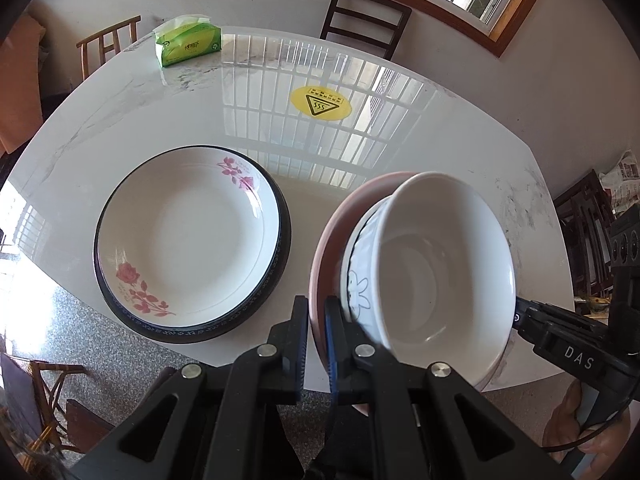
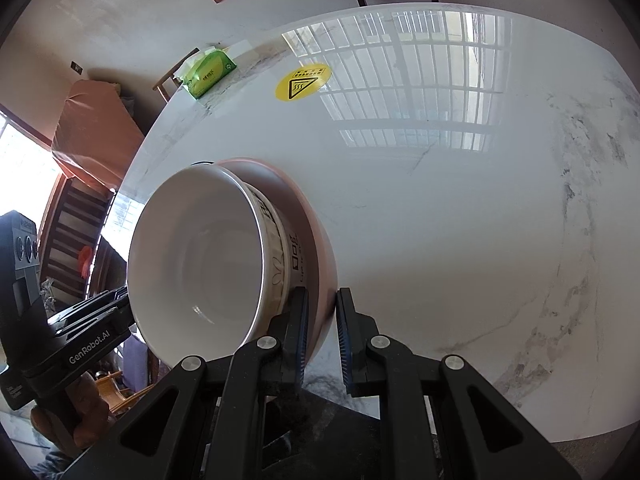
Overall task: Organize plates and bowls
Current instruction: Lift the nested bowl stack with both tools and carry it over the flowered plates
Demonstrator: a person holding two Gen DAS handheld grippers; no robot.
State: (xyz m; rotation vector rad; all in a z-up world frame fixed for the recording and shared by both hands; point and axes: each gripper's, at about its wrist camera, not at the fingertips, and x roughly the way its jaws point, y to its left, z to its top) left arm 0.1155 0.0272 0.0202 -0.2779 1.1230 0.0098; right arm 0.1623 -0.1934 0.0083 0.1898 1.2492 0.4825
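A white bowl [image 1: 432,264] with dark drawings on its outside sits nested in a pink bowl [image 1: 326,236] at the table's near right. My left gripper [image 1: 316,320] is shut on the pink bowl's left rim. My right gripper [image 2: 322,312] is shut on the pink bowl's [image 2: 320,248] right rim, with the white bowl [image 2: 200,256] to its left. The opposite gripper shows at each view's edge. A white plate with pink roses [image 1: 188,236] lies stacked on a dark-rimmed plate [image 1: 276,280] at the left.
The white marble table [image 1: 360,152] carries a green tissue pack [image 1: 188,40] at the far left and a yellow hot-surface sticker [image 1: 320,103] at mid back. Chairs [image 1: 364,20] stand behind the table. The table's near edge runs just under the bowls.
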